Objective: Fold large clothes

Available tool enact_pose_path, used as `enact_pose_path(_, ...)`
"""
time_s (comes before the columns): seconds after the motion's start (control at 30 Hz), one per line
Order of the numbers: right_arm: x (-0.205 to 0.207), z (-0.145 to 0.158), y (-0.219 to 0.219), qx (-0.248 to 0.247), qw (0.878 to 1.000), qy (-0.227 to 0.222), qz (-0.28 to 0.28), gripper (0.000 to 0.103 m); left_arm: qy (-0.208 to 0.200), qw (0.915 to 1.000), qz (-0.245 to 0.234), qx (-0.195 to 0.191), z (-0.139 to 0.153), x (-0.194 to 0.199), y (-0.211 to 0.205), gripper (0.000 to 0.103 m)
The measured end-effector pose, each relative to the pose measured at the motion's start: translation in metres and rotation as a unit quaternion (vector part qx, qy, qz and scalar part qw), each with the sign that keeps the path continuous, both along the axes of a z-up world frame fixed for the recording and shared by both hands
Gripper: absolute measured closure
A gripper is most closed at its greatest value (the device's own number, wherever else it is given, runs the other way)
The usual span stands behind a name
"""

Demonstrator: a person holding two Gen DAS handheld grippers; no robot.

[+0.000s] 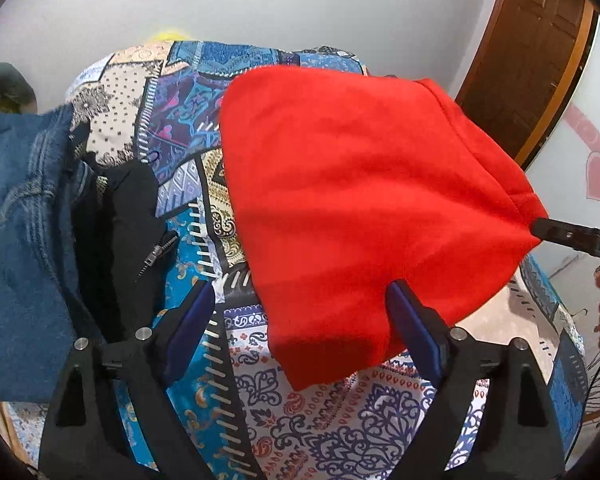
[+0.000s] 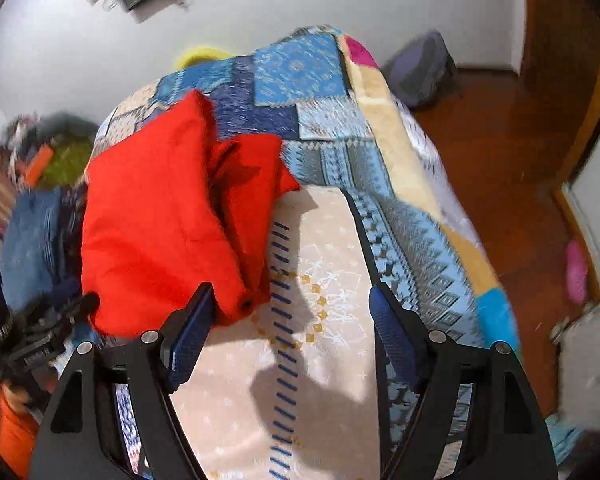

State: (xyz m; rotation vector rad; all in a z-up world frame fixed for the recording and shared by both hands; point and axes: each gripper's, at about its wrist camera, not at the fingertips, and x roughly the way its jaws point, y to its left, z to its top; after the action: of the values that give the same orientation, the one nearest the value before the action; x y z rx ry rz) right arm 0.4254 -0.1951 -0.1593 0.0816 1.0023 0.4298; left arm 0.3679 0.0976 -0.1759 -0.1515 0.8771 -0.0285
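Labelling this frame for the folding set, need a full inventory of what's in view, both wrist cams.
red garment: 1, red, folded on the bed, centre
denim garment: 1, blue, bed's left side
black garment: 1, black with a zipper, beside the denim
bedspread: 1, blue, white and beige patchwork, covers the bed
door: 1, brown wood, far right
wall: white, behind the bed
floor: brown, right of the bed
bag: 1, grey-purple, on the floor by the wall
pink object: 1, on the floor, too blurred to name
left claw: 1, black with blue pads, open, at the red garment's near edge
right claw: 1, same colours, open, over bare bedspread
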Motion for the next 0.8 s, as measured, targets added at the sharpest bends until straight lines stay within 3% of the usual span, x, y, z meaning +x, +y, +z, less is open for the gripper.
enact_pose_path(0.17,-0.014,0.036,0.027,-0.004,0.997,-0.061,0.048,0.027,-0.023,0.9993,0.013,0.028,0.019,-0.003,0.003,0.015)
enact_pose_path(0.33,0.002,0.034,0.055,0.003,0.997,-0.054,0.061,0.027,-0.033,0.9987,0.036,0.009,0.029,0.006,0.018,0.015)
enact_pose_path(0.47,0.024,0.01,0.057,0.017,0.999,0.0,0.041,0.027,-0.01,0.9984,0.035,-0.045,0.021,0.021,0.03,0.015)
enact_pose_path(0.6,0.043,-0.025,0.032,0.085,0.992,0.089,0.003,0.027,0.03,0.9924,0.04,-0.112,-0.001,0.043,0.04,0.015)
enact_pose_path(0.67,0.048,-0.038,0.024,0.124,0.984,0.129,0.008,0.027,0.047,0.9832,0.042,-0.172,-0.014,0.055,0.049,0.015)
enact_pose_path(0.8,0.05,-0.038,0.026,0.14,0.982,0.125,0.029,0.025,0.078,0.956,0.05,-0.278,-0.04,0.075,0.066,0.013)
